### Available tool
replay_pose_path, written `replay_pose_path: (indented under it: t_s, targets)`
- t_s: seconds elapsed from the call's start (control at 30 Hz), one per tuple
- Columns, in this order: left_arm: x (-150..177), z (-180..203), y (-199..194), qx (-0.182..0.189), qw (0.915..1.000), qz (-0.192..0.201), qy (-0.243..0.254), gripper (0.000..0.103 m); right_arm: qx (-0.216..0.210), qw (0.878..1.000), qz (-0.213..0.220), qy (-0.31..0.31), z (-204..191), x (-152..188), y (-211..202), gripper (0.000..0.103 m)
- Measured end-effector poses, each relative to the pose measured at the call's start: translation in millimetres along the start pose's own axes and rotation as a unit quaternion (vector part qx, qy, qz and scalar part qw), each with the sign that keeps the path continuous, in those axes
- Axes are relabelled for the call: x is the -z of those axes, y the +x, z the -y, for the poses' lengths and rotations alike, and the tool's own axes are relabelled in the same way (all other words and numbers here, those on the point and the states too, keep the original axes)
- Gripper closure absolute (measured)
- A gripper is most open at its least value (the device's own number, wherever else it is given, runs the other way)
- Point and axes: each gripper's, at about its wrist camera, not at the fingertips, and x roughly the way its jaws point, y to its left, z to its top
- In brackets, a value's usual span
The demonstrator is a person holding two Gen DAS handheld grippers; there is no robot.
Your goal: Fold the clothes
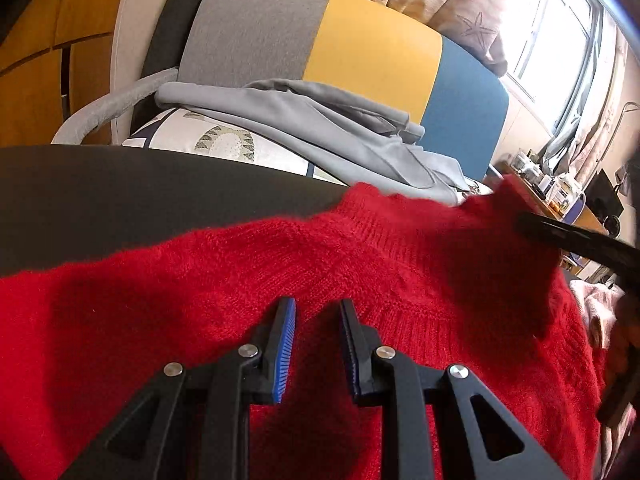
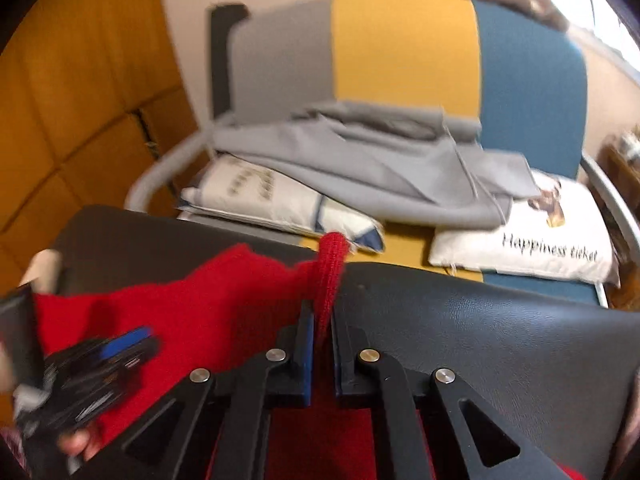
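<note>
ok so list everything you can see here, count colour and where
red sweater: one, red knit, spread on the dark surface
dark surface: one, black, under the sweater
chair: one, grey, yellow and blue back, behind the surface
grey garment: one, grey, heaped on the chair seat
cushions: two, white with prints, under the grey garment
left tool: one, black with blue pads, open above the sweater
right tool: one, black with blue pads, shut on a sweater fold

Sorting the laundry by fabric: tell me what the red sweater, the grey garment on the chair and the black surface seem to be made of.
Red sweater: fuzzy knit, probably wool or acrylic; ribbed edges, hairy nap. Grey garment: smooth, matte woven or jersey cloth with soft creases; fibre unclear. Black surface: looks like leather or faux leather, fine grain with slight sheen.
</note>
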Motion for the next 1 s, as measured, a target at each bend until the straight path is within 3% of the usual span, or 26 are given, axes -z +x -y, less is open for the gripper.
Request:
replay_pose_path:
  t_s: [0.17,0.37,0.47,0.53,0.6,0.67,0.73,0.77,0.8,0.83,0.87,0.93,1.0]
  targets:
    - [0.7,-4.9,-9.6,0.022,0.9996,-0.009,-0.019,0.081,-0.032,0.998,0.035,-0.05,-33.4,56.7,-63.9,0.096]
    - [10.6,-13.9,-31.9,0.058,0.9966,-0.021,-0.055,0.08,-0.009,0.991,-0.022,-0.13,-72.8,150.5,-65.0,0.096]
    - [35.8,-21.9,-51.0,0.077,0.9928,-0.018,-0.09,0.08,-0.024,0.994,-0.029,-0.099,-67.1,157.5,-66.5,0.09]
    - [52.5,-27.1,-63.8,0.089,0.9894,-0.015,-0.113,0.079,-0.064,0.998,-0.006,-0.029,-55.1,144.9,-76.7,0.078]
    - [69.3,-32.4,-76.5,0.102,0.9853,-0.013,-0.136,0.079,-0.091,0.995,0.015,0.039,-43.7,129.8,-80.3,0.04]
    - [82.5,-37.2,-85.2,0.114,0.9809,-0.008,-0.157,0.079,-0.109,0.99,0.009,0.086,-37.7,116.9,-70.7,0.036]
    - [90.9,-41.2,-88.6,0.127,0.9764,0.003,-0.175,0.079,-0.105,0.989,-0.005,0.104,-40.1,108.1,-55.4,0.037]
    - [92.0,-43.8,-88.0,0.133,0.9744,0.004,-0.181,0.079,-0.102,0.99,-0.018,0.1,-43.9,106.1,-46.5,0.044]
    - [92.1,-45.1,-87.1,0.137,0.9735,0.005,-0.183,0.079,-0.104,0.99,-0.026,0.09,-49.2,105.3,-42.1,0.072]
    - [92.3,-46.3,-86.3,0.139,0.9728,0.005,-0.185,0.079,-0.105,0.991,-0.032,0.076,-55.3,104.4,-38.8,0.085]
    - [92.4,-47.4,-85.4,0.142,0.9721,0.006,-0.187,0.079,-0.103,0.993,-0.029,0.048,-64.0,103.5,-40.1,0.091]
    - [91.4,-46.0,-83.9,0.14,0.9732,0.005,-0.182,0.079,-0.083,0.996,0.001,-0.045,-89.1,107.1,-57.7,0.094]
    - [89.8,-46.8,-83.2,0.142,0.9729,0.003,-0.183,0.079,-0.057,0.986,0.033,-0.151,-117.4,113.3,-78.8,0.094]
